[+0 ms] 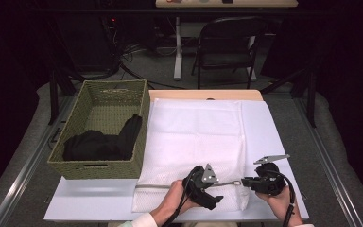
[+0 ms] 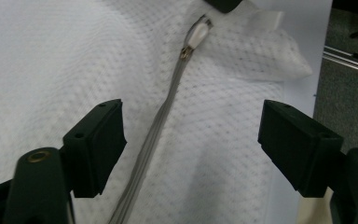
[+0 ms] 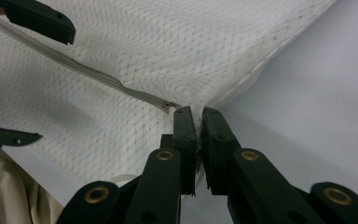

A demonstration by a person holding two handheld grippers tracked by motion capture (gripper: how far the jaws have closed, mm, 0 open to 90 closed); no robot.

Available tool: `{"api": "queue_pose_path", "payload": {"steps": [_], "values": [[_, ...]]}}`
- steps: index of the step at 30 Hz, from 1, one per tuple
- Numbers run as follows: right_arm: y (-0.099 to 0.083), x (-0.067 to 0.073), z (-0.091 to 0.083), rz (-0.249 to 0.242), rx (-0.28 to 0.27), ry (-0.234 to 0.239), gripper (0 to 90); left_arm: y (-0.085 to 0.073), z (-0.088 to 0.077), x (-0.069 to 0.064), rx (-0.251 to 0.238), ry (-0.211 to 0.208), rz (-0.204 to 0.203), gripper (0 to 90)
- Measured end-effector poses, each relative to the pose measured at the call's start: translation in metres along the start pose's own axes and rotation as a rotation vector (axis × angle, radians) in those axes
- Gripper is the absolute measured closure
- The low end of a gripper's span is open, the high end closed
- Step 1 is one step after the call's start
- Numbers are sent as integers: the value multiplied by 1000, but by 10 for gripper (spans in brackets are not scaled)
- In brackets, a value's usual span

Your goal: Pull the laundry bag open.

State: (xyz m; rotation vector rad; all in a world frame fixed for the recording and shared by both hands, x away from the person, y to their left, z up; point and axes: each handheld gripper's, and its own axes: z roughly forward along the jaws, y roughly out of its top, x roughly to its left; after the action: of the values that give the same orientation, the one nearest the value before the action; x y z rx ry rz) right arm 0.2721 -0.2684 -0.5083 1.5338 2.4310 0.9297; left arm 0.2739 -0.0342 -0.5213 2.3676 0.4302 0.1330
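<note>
A white mesh laundry bag (image 1: 194, 137) lies flat on the white table (image 1: 274, 142), its grey zipper (image 1: 156, 186) running along the near edge. My right gripper (image 3: 196, 116) is shut on the bag's fabric at the end of the zipper (image 3: 74, 65), pinching the near right corner (image 1: 244, 181). My left gripper (image 2: 191, 140) stands open just above the mesh, its jaws on either side of the zipper (image 2: 161, 126) without touching it. The zipper pull (image 2: 198, 35) lies ahead of it, close to the right gripper. In the high view the left gripper (image 1: 220, 187) points right, toward the other.
A green woven basket (image 1: 99, 170) stands at the table's left with a black garment (image 1: 99, 142) inside. A folding chair (image 1: 227, 42) and a desk stand beyond the far edge. Bare white table shows to the right of the bag.
</note>
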Motion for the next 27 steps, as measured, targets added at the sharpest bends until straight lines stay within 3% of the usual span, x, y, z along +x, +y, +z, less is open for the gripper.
{"api": "queue_pose_path", "payload": {"steps": [11, 14, 27], "values": [[-1, -2, 1, 3, 0, 3, 849, 16, 16, -11, -10, -10, 73, 408], [-1, -2, 2, -1, -1, 12, 849, 21, 24, -13, 1, 3, 99, 509], [0, -1, 4, 22, -8, 49, 850, 25, 48, -8, 19, 7, 103, 658]]}}
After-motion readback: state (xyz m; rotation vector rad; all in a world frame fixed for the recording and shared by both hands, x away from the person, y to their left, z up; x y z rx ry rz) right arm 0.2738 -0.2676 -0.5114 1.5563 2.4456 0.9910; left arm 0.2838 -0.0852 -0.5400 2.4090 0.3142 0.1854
